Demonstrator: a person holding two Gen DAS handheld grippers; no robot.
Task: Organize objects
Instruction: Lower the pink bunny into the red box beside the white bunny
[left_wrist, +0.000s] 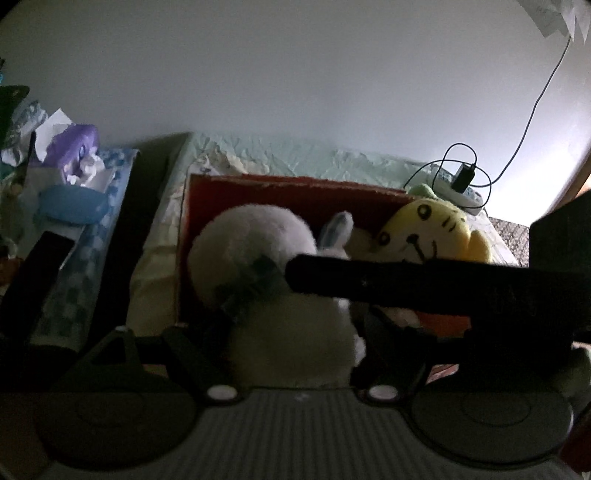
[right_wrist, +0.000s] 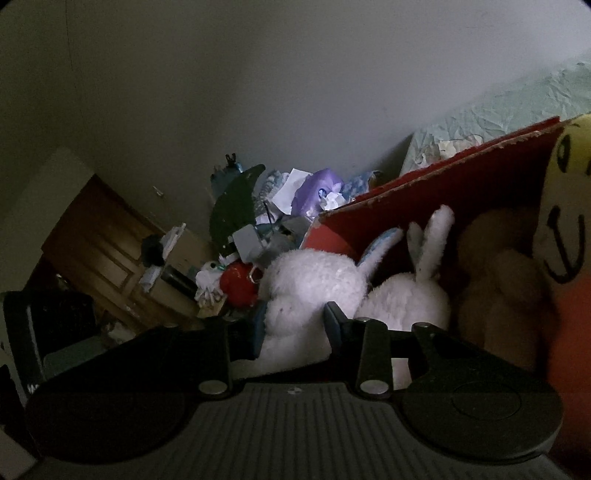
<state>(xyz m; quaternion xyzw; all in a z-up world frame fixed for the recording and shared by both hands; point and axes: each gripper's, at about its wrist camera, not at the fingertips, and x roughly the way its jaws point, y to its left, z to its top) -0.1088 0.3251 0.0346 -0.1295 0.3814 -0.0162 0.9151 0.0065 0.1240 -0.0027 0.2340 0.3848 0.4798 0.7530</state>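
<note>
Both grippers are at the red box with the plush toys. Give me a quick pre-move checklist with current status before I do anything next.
1. Right gripper clamped on the white plush: ok, fingers press its sides.
2. Left gripper grip on the same plush: cannot tell, fingers flank it.
3. Plush over the red box: ok.
4. Second white bunny and yellow plush already inside: ok.
5. Grippers clear of each other: not ok, the right one crosses the left view.

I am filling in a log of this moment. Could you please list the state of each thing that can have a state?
Right gripper: shut on white plush rabbit.
Left gripper: around the same rabbit; whether it grips, unclear.
Red box: open on top, holding toys.
Yellow plush toy: leaning in the box.
Second white rabbit: inside the box, ears up.
Charger: cable attached.
</note>
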